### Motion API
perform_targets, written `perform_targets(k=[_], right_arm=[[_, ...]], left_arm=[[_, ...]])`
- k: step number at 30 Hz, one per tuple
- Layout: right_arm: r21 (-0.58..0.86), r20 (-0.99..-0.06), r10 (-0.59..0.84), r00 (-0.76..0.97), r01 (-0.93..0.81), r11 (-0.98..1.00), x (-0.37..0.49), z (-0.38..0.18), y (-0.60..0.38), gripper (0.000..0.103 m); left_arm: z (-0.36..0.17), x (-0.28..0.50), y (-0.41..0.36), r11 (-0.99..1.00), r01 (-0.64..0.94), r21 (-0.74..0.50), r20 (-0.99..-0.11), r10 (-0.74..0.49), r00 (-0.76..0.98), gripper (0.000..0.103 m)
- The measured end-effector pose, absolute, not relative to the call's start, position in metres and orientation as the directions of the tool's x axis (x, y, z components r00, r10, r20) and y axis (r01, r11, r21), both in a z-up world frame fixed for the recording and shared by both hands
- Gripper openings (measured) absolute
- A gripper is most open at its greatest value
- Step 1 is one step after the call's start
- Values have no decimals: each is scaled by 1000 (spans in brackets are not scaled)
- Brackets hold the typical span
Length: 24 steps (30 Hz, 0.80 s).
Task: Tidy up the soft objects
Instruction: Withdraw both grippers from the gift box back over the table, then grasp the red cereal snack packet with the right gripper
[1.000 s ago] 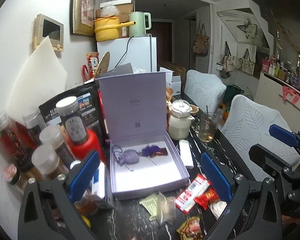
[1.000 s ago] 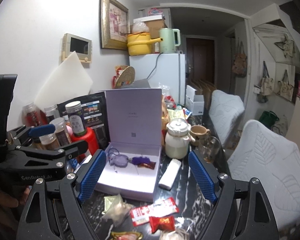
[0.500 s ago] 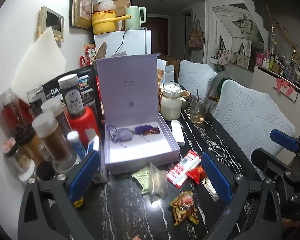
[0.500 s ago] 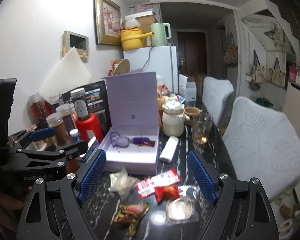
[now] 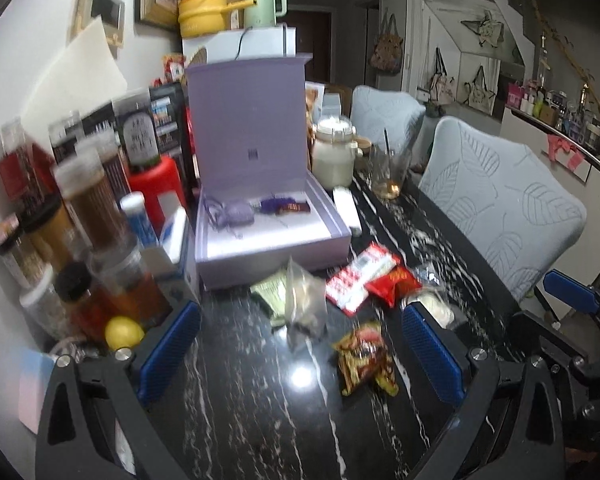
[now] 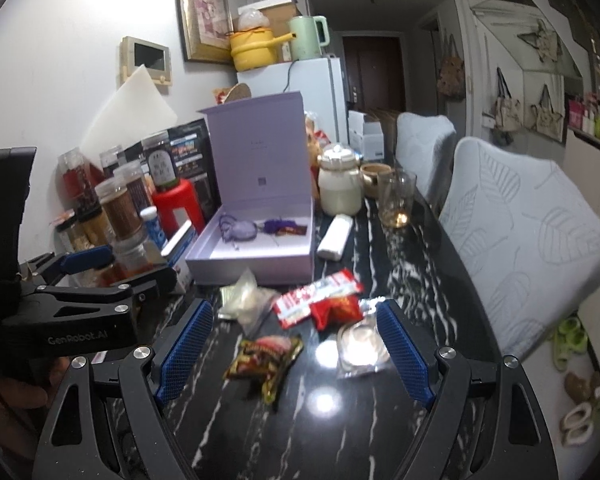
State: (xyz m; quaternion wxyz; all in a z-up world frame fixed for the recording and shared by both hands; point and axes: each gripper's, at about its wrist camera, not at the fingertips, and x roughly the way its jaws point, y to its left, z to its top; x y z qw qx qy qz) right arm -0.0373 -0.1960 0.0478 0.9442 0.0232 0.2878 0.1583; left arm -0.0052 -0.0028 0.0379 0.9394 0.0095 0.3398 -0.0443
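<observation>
Both grippers, left (image 5: 300, 354) and right (image 6: 296, 350), wide apart, empty, above snack packets (image 6: 265, 356).

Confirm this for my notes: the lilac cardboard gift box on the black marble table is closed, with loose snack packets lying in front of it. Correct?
Not quite. The lilac cardboard gift box is open, its lid standing upright and a small purple pouch lying inside, as the right wrist view shows. It does sit on the black marble table, with loose snack packets in front.
</observation>
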Motion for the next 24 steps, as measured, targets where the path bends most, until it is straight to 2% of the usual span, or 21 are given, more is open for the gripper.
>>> perform_targets(k=[12,16,24], right_arm=[[186,-615,335,714,-282,941,-40,0,-189,85],[196,-652,348,674,-293,936,-33,-19,-182,85],[229,-684,382,621,-315,921,-14,-43,-168,85]], left_arm=[[-20,-7,1,995,89,-33,-716,-86,693,103],[-34,-6,8,998,50,26,-722,-16,691,103],[-53,-3,30,999,45,-28,-751,-51,659,103]])
